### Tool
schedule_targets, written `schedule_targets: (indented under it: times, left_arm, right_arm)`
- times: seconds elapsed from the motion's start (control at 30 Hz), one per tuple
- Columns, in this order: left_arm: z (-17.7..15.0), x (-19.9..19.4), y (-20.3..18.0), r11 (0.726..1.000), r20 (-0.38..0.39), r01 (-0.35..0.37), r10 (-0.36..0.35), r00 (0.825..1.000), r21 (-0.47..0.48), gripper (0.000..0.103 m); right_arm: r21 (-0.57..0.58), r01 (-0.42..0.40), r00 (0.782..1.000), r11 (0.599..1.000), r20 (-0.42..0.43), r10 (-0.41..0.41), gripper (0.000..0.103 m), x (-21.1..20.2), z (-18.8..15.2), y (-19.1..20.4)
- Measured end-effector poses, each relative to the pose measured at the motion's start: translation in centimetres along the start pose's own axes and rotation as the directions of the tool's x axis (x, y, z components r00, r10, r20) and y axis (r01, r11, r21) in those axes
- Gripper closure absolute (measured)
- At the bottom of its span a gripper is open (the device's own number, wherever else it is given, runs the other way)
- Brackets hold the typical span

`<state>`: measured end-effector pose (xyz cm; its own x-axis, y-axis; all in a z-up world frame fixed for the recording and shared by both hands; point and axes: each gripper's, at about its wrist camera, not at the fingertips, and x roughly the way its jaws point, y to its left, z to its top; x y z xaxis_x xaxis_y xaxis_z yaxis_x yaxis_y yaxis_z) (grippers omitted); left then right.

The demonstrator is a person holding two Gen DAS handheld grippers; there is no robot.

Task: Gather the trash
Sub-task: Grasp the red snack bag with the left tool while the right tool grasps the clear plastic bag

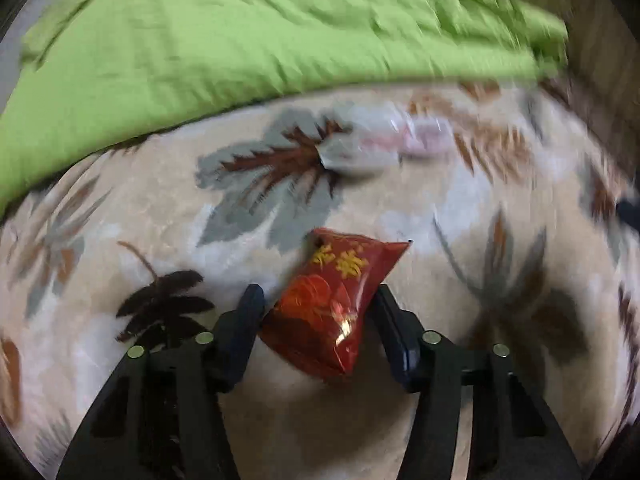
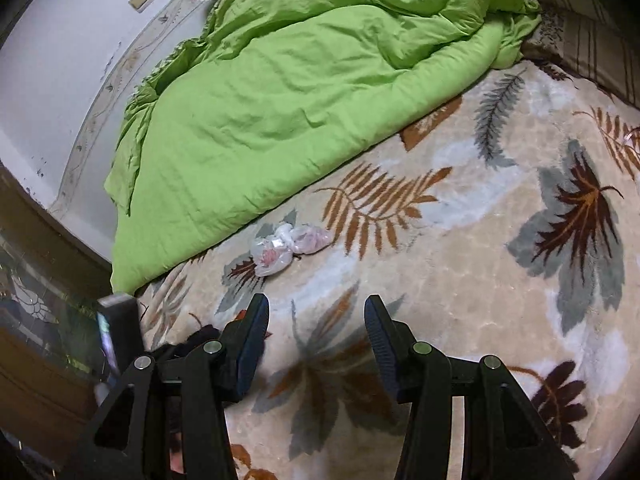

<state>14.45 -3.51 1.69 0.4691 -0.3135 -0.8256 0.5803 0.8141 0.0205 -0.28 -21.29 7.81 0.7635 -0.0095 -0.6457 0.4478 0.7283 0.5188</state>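
Note:
A red snack packet (image 1: 332,304) with gold print sits tilted between the fingers of my left gripper (image 1: 318,292). Both pads touch its sides, and it stays sharp while the bed behind it is blurred. Farther off on the leaf-patterned blanket (image 1: 160,208) lies a bundle of crumpled clear plastic bags (image 1: 372,144), close to the green quilt's edge. The right wrist view shows the same clear bags (image 2: 288,246) ahead of my right gripper (image 2: 316,300). That gripper stands open over the blanket with nothing between its fingers.
A rumpled green quilt (image 2: 280,100) covers the far half of the bed against a white wall (image 2: 48,72). Striped fabric (image 2: 592,40) lies at the far right. A dark upright object (image 2: 116,332) and a wooden glass-topped piece (image 2: 36,320) stand beside the bed's left edge.

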Motion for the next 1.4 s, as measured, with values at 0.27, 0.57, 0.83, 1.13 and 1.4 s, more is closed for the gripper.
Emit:
schedule_targets:
  times: [0.27, 0.57, 0.83, 1.13, 1.4]
  left_arm:
    - [-3.5, -5.0, -0.5, 0.985, 0.063, -0.078, 0.089, 0.994, -0.153, 0.065]
    - [-11.0, -13.2, -1.1, 0.934, 0.135, -0.231, 0.275, 0.952, -0.274, 0.065]
    - [-12.6, -13.1, 3.7, 0.907, 0.129, -0.290, 0.341, 0.931, -0.304, 0.065]
    - [-12.4, -12.6, 5.7, 0.897, 0.118, -0.264, 0.323, 0.939, -0.355, 0.065]
    - [-12.8, -12.8, 5.8, 0.888, 0.109, -0.275, 0.335, 0.936, -0.368, 0.065]
  right_arm:
    - [-0.013, 0.028, 1.000, 1.000, -0.001, -0.028, 0.049, 0.6, -0.1, 0.0]
    - [-0.091, -0.005, 0.999, 0.996, -0.051, 0.000, 0.049, 5.9, 3.3, 1.1]
    - [-0.192, -0.078, 0.974, 0.978, -0.222, 0.035, 0.050, 15.1, 9.9, 4.3]
    - [-0.099, -0.281, 0.908, 0.955, -0.350, 0.232, 0.048, 16.8, 5.6, 4.5]
    - [-0.413, -0.343, 0.891, 0.844, -0.427, 0.153, 0.048, 14.7, -1.8, 10.3]
